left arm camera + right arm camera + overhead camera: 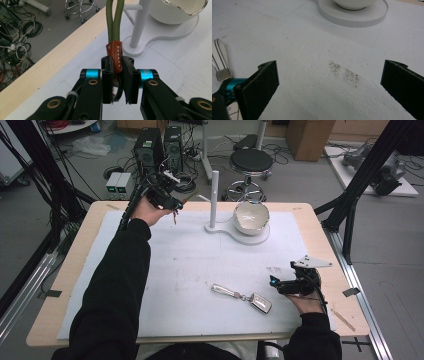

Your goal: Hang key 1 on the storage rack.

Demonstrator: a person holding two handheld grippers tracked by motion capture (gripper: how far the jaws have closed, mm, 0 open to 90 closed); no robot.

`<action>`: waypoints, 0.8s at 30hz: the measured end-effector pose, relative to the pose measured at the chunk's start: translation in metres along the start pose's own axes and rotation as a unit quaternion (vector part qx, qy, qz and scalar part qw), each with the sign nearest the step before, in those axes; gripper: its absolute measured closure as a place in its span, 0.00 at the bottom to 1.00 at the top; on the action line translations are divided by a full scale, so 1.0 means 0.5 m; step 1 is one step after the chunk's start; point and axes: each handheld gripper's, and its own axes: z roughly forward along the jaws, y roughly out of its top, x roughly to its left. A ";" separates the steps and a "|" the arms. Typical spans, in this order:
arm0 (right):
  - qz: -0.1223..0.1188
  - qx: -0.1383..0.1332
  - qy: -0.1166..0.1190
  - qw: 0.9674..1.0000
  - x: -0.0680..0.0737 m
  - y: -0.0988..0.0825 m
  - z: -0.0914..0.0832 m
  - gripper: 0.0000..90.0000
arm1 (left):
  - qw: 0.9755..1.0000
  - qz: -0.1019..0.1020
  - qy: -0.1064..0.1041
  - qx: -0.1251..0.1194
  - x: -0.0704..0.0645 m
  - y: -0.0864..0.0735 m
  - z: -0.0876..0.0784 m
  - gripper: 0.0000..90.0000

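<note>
My left gripper (pixel 172 202) is raised over the table's far left, shut on a keychain. In the left gripper view the jaws pinch its brown leather tag (pixel 115 56), and a green cord loop (pixel 114 20) stands up from the tag toward a white post (pixel 140 27). The post rises from a white stand (pixel 220 228) that also carries a white bowl (pixel 251 216). A silver key fob with a metal strap (pixel 242 296) lies flat at the front right. Just right of it my right gripper (pixel 275 285) rests low with nothing between its jaws (pixel 329 82), which stand wide open.
A white foam sheet (pixel 190 265) covers most of the wooden table (pixel 75 270). Dark frame posts stand at both sides. Beyond the far edge are a stool (pixel 250 162), computer boxes and cables on the floor. A grey smudge (pixel 344 73) marks the sheet.
</note>
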 end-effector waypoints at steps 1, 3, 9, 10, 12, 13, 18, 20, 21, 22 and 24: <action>-0.001 0.000 0.000 1.000 0.000 0.000 0.000 0.01 | 1.000 0.000 0.001 0.002 -0.002 0.001 0.002 0.88; -0.001 0.000 0.000 1.000 -0.001 -0.001 0.001 0.01 | 1.000 0.000 -0.002 0.002 -0.004 0.004 0.006 0.88; 0.001 0.000 0.001 1.000 -0.002 -0.002 0.000 0.01 | 1.000 0.000 -0.005 0.005 -0.012 0.009 0.019 0.88; 0.001 0.000 0.001 1.000 -0.002 -0.002 0.000 0.01 | 1.000 0.001 -0.005 0.006 -0.014 0.009 0.021 0.88; 0.000 0.000 0.001 1.000 -0.002 -0.002 0.000 0.01 | 1.000 0.000 -0.007 0.007 -0.017 0.008 0.026 0.88; 0.000 0.000 0.001 1.000 -0.002 -0.002 0.000 0.01 | 1.000 0.002 -0.007 0.009 -0.018 0.008 0.028 0.88; -0.002 0.000 0.001 1.000 -0.002 -0.002 0.000 0.01 | 1.000 0.003 -0.010 0.012 -0.024 0.010 0.038 0.88; 0.000 0.000 0.000 1.000 -0.002 -0.002 0.001 0.01 | 1.000 0.006 -0.012 0.013 -0.025 0.011 0.043 0.88; 0.000 0.001 0.001 1.000 -0.003 -0.002 0.000 0.01 | 1.000 0.005 -0.013 0.014 -0.026 0.012 0.046 0.88; 0.000 0.000 0.000 1.000 -0.002 -0.002 0.001 0.01 | 1.000 0.004 -0.014 0.014 -0.027 0.012 0.049 0.88; -0.001 0.000 0.000 1.000 -0.002 -0.002 0.001 0.01 | 1.000 0.004 -0.016 0.015 -0.029 0.012 0.056 0.88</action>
